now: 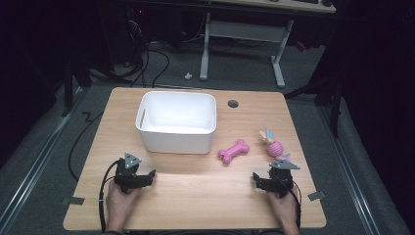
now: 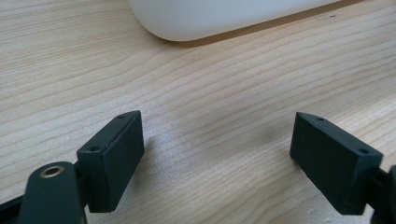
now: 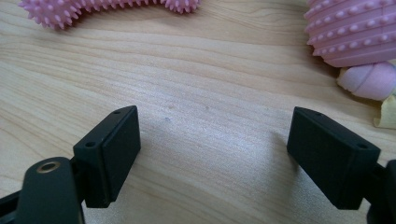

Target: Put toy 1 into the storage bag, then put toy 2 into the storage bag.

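A white plastic bin (image 1: 177, 121) stands on the wooden table (image 1: 195, 186), left of centre toward the back. To its right lies a pink spiky bone toy (image 1: 233, 151), and further right a pink ridged ball toy (image 1: 274, 147) with pastel tassels. My left gripper (image 1: 152, 174) rests low at the front left, open and empty, with the bin's rounded corner (image 2: 210, 18) ahead of it. My right gripper (image 1: 254, 177) sits at the front right, open with bare wood between its jaws; the bone toy (image 3: 112, 8) and the ball toy (image 3: 355, 32) lie just beyond them.
A dark round cable hole (image 1: 233, 104) is in the table near the back edge. Strips of tape (image 1: 73, 200) mark the front corners. Behind the table are a white desk frame (image 1: 244, 34) and cables on the floor.
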